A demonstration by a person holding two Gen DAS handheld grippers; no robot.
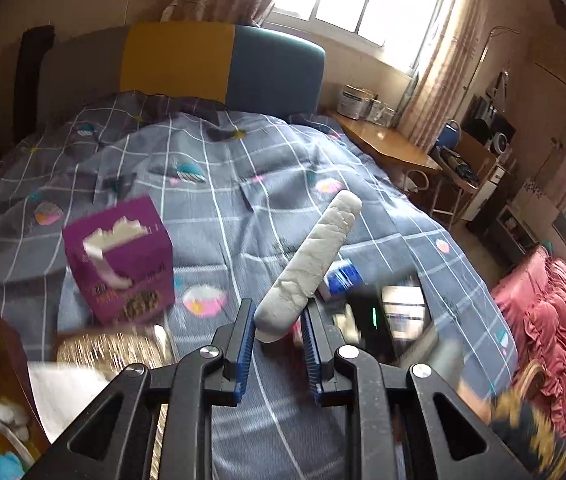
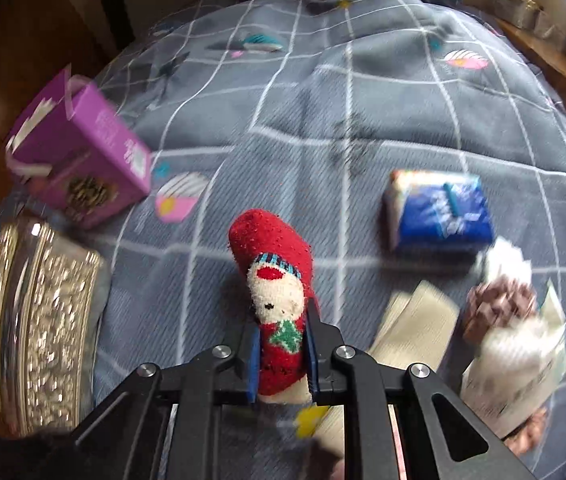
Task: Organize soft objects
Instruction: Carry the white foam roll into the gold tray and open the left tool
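In the left wrist view, my left gripper [image 1: 277, 330] holds a rolled pale grey sock [image 1: 311, 264] by its near end; the roll sticks up and to the right over the grey checked quilt [image 1: 243, 184]. In the right wrist view, my right gripper [image 2: 283, 344] is shut on a rolled red Christmas sock [image 2: 273, 276] with a snowman face and green tree, held above the quilt [image 2: 363, 120]. A brown and white fluffy item in a paper sleeve [image 2: 511, 340] lies at the right.
A purple open box [image 1: 121, 256] stands on the quilt at the left, also in the right wrist view [image 2: 83, 160]. A glittery gold case [image 2: 39, 320] lies near it. A blue tissue pack [image 2: 439, 212] lies to the right. A wooden desk [image 1: 387, 148] stands beside the bed.
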